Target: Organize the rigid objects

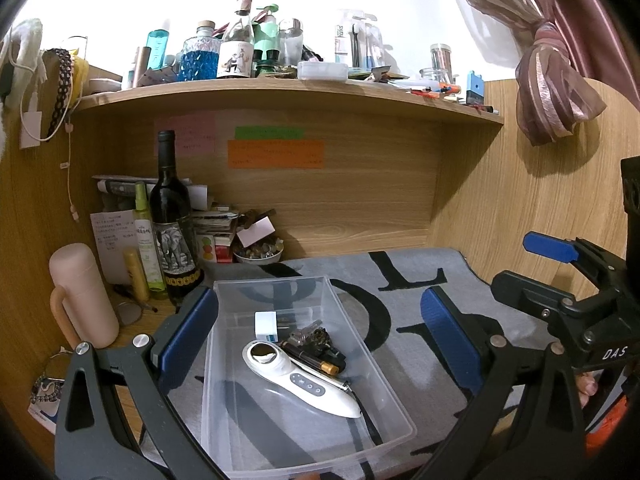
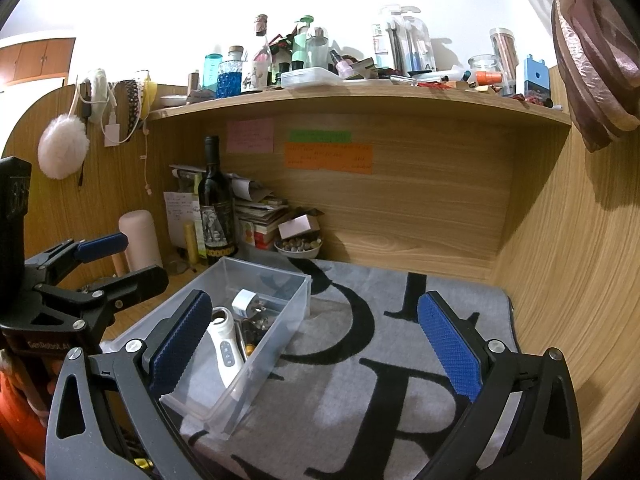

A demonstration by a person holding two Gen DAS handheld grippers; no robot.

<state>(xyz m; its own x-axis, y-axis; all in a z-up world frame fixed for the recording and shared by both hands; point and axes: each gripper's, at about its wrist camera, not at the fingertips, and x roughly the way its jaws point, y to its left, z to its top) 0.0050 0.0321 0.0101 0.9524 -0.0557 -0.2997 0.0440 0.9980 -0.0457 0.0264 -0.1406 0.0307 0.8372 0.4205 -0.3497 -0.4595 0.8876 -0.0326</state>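
Observation:
A clear plastic bin (image 1: pixel 384 368) (image 2: pixel 288 300) rests on a grey mat with black letters (image 1: pixel 404 280) (image 2: pixel 360 380). Inside lie a white handheld device (image 1: pixel 304 384) (image 2: pixel 226 350), a white plug adapter (image 1: pixel 266 326) (image 2: pixel 244 302), a dark pen-like tube with a gold tip (image 1: pixel 316 362) and small dark bits. My left gripper (image 1: pixel 320 336) hangs open over the bin with nothing between its pads. My right gripper (image 2: pixel 320 348) is open too, above the mat just right of the bin. Each gripper shows at the edge of the other's view.
A dark wine bottle (image 1: pixel 172 224) (image 2: pixel 216 208), a pale pink flask (image 1: pixel 82 292) (image 2: pixel 140 240), small bottles, stacked papers and a bowl of pebbles (image 1: pixel 260 254) (image 2: pixel 298 246) crowd the back left. A cluttered shelf (image 1: pixel 288 88) runs overhead. Wooden walls close the right side.

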